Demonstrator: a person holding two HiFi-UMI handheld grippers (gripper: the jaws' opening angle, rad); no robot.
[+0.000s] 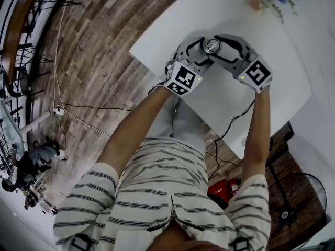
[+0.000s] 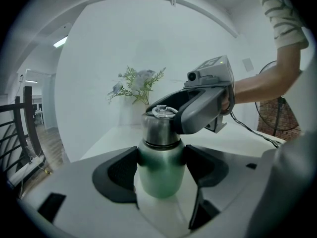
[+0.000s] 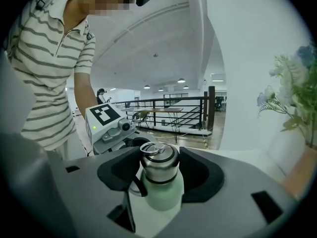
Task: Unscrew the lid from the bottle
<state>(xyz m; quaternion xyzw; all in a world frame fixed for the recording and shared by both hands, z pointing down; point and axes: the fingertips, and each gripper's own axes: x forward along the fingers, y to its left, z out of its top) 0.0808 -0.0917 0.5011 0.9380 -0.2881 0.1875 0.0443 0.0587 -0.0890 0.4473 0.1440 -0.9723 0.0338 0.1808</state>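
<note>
**Two-Gripper Hold for Unscrewing the Lid**

Your left gripper (image 2: 160, 168) is clenched on the green body of the bottle (image 3: 163, 196). Both pads press on the body just below its shoulder, so the bottle stands upright between the jaws with its neck rising clear above them. This low grip has a purpose: it locks the body against turning and leaves the whole lid (image 2: 159, 128) free for the other tool.

Your right gripper (image 3: 161, 171) comes in from the opposite side, and its jaws are closed on the steel lid, one pad on each flank. The small ring (image 3: 151, 148) on the lid's crown sits above the pads, uncovered. A dark carry loop hangs beside the one jaw, just below lid level.

With the grippers facing each other across the bottle, the two grips stack: body low in the left jaws, lid high in the right jaws. Twisting force on the lid then meets an equal hold on the body.

The lid appears seated on the neck, with no gap visible at the seam. Judge the unscrewing as not yet complete.

The assembly sits over the white table (image 1: 172, 33). Whether the base touches the surface cannot be told from any view.

Caution: the loop lies close to the right jaws and could likely snag as the lid turns.
</note>
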